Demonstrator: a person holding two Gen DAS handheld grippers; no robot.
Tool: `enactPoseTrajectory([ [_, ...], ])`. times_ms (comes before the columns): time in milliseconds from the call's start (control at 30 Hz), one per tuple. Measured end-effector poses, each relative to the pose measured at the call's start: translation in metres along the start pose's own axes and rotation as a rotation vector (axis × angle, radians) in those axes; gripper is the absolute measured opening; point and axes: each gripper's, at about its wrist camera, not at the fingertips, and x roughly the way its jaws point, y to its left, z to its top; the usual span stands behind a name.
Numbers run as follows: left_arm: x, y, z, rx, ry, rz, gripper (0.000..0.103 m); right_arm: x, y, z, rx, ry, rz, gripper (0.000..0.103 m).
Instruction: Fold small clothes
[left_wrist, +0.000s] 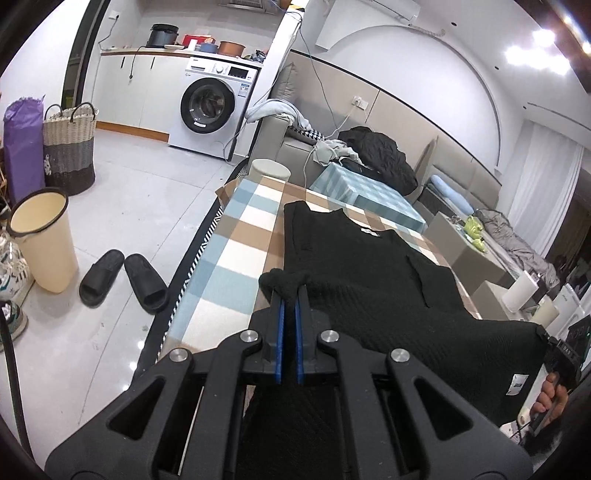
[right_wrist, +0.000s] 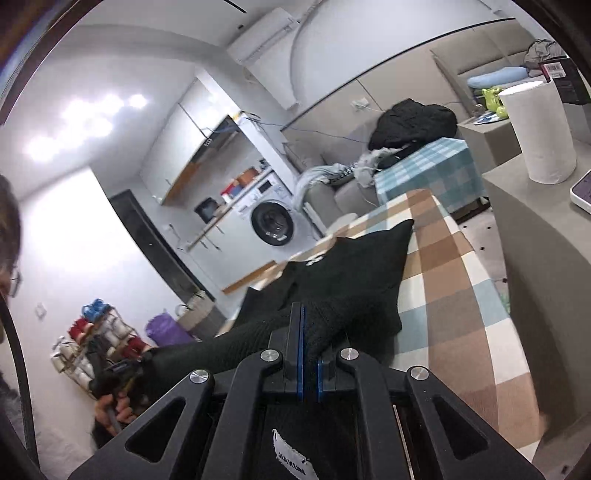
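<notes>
A black knitted vest lies on a checked cloth-covered table, its neck end far from me. My left gripper is shut on the near left corner of the vest's hem, lifted off the cloth. The other near corner is pinched by my right gripper, seen at the right edge with a hand behind it. In the right wrist view my right gripper is shut on the black vest, which covers one fingertip. The hem stretches to my left gripper. A white label hangs below.
A grey sofa with a black jacket stands behind the table. A washing machine, a woven basket, a cream bin and black slippers are on the floor at left. A paper roll stands on a grey block at right.
</notes>
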Motion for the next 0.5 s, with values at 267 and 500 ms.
enactPoseTrajectory([
  [267, 0.080, -0.008, 0.028, 0.020, 0.051, 0.034, 0.002, 0.062, -0.007, 0.023, 0.027, 0.036, -0.220, 0.004],
  [500, 0.162, -0.001, 0.036, 0.009, 0.150, 0.094, 0.002, 0.125, -0.025, 0.039, 0.044, 0.081, -0.375, 0.004],
])
